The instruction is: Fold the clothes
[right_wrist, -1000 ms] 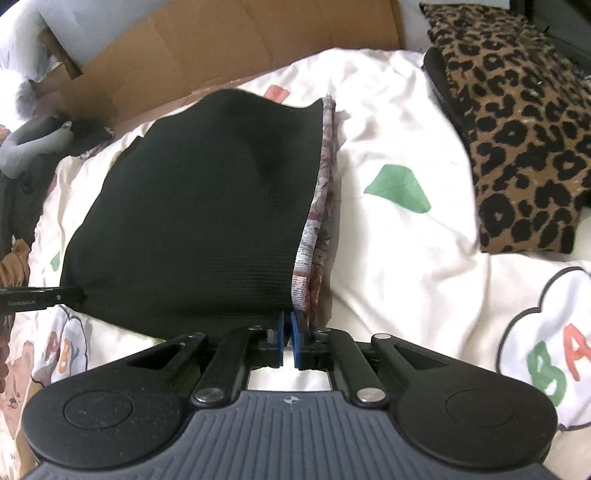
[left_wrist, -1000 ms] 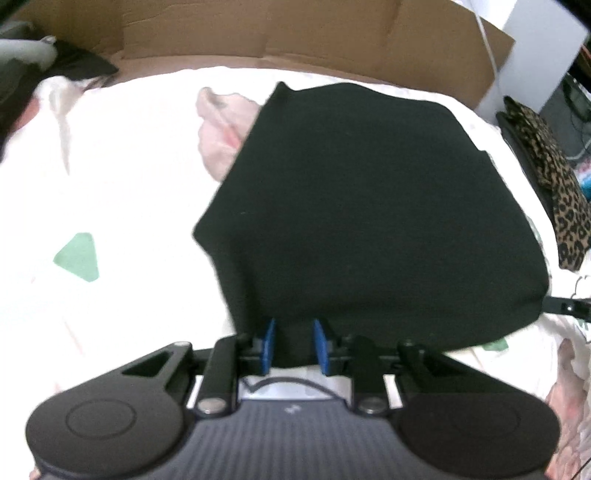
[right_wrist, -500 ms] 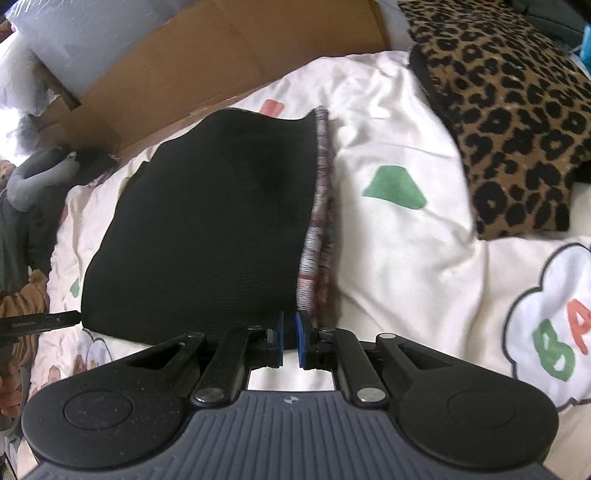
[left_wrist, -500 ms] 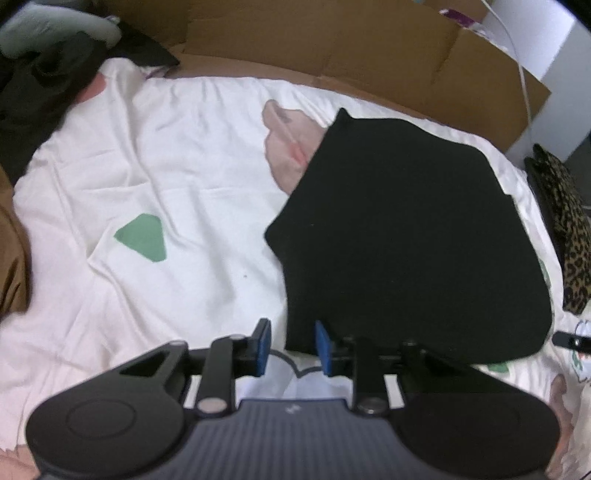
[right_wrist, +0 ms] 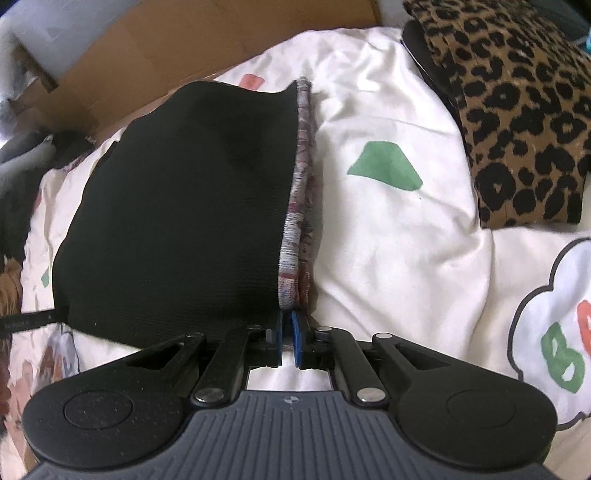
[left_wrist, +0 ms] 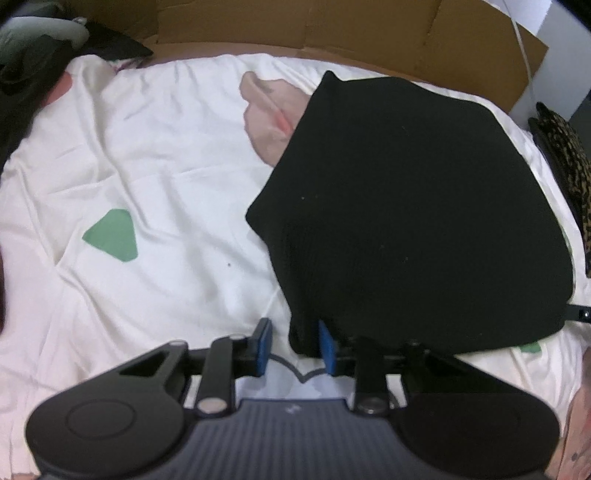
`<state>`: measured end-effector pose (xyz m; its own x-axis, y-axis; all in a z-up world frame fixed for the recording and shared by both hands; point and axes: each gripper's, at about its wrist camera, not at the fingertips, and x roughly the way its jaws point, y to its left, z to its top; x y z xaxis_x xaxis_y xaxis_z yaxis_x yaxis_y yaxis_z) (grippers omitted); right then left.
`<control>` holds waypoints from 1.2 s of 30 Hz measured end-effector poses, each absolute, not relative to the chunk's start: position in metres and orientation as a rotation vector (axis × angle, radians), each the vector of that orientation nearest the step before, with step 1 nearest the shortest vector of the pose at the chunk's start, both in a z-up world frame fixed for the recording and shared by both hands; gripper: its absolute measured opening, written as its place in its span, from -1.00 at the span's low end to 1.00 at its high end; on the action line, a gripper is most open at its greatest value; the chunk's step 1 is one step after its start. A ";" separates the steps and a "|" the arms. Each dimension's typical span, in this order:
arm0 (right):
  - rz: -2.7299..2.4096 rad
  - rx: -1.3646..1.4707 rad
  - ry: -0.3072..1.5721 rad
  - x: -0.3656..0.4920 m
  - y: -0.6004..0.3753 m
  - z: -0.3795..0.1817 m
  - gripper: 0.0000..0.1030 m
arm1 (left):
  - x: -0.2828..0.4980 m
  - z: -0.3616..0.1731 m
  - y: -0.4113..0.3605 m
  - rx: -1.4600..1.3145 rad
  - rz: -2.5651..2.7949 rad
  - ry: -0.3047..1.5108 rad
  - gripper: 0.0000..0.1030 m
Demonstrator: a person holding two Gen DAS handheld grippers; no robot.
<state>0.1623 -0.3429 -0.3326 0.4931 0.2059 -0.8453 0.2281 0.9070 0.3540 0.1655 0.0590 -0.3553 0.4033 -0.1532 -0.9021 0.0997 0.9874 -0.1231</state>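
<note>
A black garment [left_wrist: 413, 206] lies folded flat on the white printed bedsheet [left_wrist: 155, 177]. My left gripper [left_wrist: 293, 345] is open at its near left corner; the cloth edge lies between the blue pads, not clamped. In the right wrist view the black garment [right_wrist: 184, 206] has a patterned pink-grey edge [right_wrist: 299, 206] along its right side. My right gripper [right_wrist: 287, 334] sits at the near end of that edge, jaws almost closed with a thin gap. I cannot tell whether cloth is pinched.
A leopard-print cushion [right_wrist: 513, 110] lies at the right of the bed. Cardboard [left_wrist: 332, 29] stands along the far side. Dark clothes [left_wrist: 33, 62] are piled at the far left. A pink patch [left_wrist: 269, 110] shows beside the garment.
My left gripper let go of the black garment's edge, opened and drew back to the left. My right gripper's jaws opened a sliver and eased back.
</note>
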 end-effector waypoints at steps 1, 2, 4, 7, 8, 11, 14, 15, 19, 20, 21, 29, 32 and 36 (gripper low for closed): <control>-0.014 0.451 1.066 0.163 -0.343 -0.333 -0.79 | 0.164 -0.354 0.062 -0.074 -0.155 1.150 -0.39; -0.014 0.447 1.066 0.163 -0.343 -0.333 -0.79 | 0.163 -0.353 0.066 -0.096 -0.149 1.155 -0.40; -0.019 0.443 1.071 0.163 -0.342 -0.331 -0.76 | 0.160 -0.350 0.072 -0.140 -0.139 1.166 -0.40; -0.032 0.482 1.059 0.156 -0.348 -0.324 -0.76 | 0.156 -0.346 0.082 -0.206 -0.123 1.180 -0.40; -0.025 0.521 1.052 0.152 -0.351 -0.323 -0.78 | 0.154 -0.344 0.085 -0.228 -0.118 1.185 -0.41; 0.029 0.717 1.042 0.140 -0.365 -0.328 -0.63 | 0.150 -0.340 0.095 -0.294 -0.102 1.199 -0.43; 0.027 0.866 1.028 0.127 -0.374 -0.338 -0.29 | 0.146 -0.336 0.105 -0.361 -0.086 1.212 -0.43; 0.024 0.902 1.025 0.124 -0.376 -0.340 -0.29 | 0.145 -0.336 0.109 -0.387 -0.082 1.217 -0.43; 0.037 0.964 1.015 0.121 -0.376 -0.347 -0.29 | 0.145 -0.344 0.119 -0.463 -0.065 1.236 -0.43; 0.040 0.972 1.014 0.122 -0.375 -0.348 -0.29 | 0.144 -0.344 0.120 -0.472 -0.064 1.241 -0.43; 0.042 0.979 1.014 0.124 -0.375 -0.349 -0.29 | 0.143 -0.343 0.121 -0.483 -0.063 1.245 -0.43; 0.019 1.101 1.021 0.131 -0.373 -0.371 -0.17 | 0.149 -0.343 0.114 -0.571 -0.096 1.249 -0.28; 0.016 1.163 1.005 0.132 -0.375 -0.378 -0.17 | 0.151 -0.346 0.111 -0.601 -0.094 1.260 -0.11; -0.005 1.166 1.005 0.133 -0.373 -0.379 -0.37 | 0.153 -0.354 0.113 -0.635 -0.067 1.255 -0.09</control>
